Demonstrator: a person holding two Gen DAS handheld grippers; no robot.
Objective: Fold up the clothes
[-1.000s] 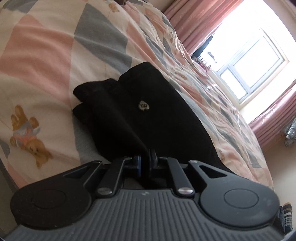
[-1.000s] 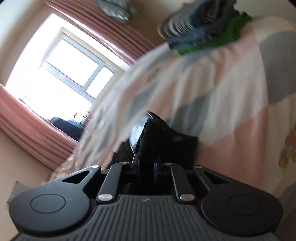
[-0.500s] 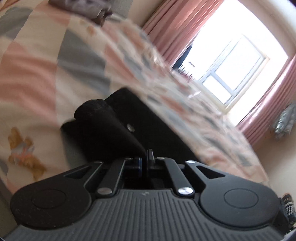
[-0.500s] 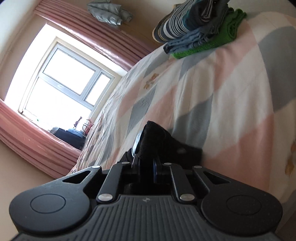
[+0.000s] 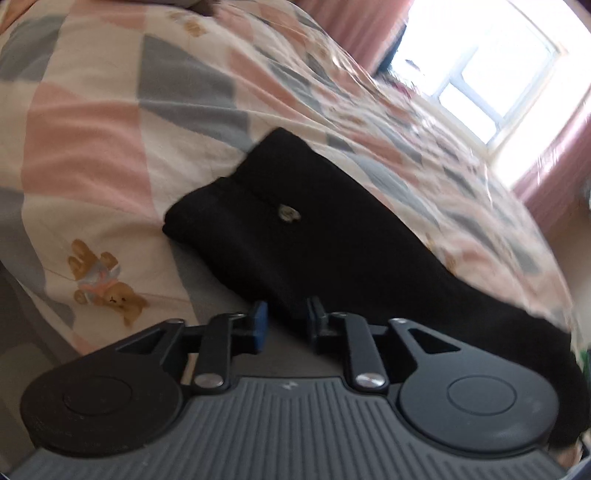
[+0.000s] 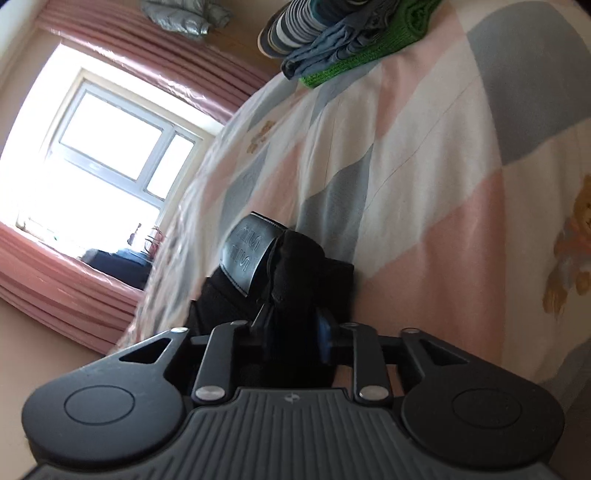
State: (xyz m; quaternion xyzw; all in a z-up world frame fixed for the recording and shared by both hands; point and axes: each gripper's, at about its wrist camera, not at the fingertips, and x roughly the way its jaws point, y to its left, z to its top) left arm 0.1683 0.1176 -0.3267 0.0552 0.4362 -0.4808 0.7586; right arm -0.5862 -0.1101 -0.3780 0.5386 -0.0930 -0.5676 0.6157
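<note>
Black trousers (image 5: 332,236): we see them folded on the quilt (image 5: 85,147).
Left gripper (image 5: 284,325): opening, fabric at 12 o'clock, unpinched.
Right gripper (image 6: 291,332): opening, cloth between our jaws.

Bedspread (image 5: 110,122): patchwork of pink, grey and white blocks, covers the bed in both wrist views. Cartoon bear print (image 5: 105,286) near its edge in left view; another bear print (image 6: 570,243) at right edge of right view

Window (image 6: 122,147): white frame, strongly backlit, panes blown out. Pink pleated curtains (image 6: 66,288) hang above and below it in the tilted right view

Grey crumpled item (image 6: 184,16) against the wall, top of right view; kind cannot be told

Dark objects on the sill (image 6: 118,260), too small to identify
</note>
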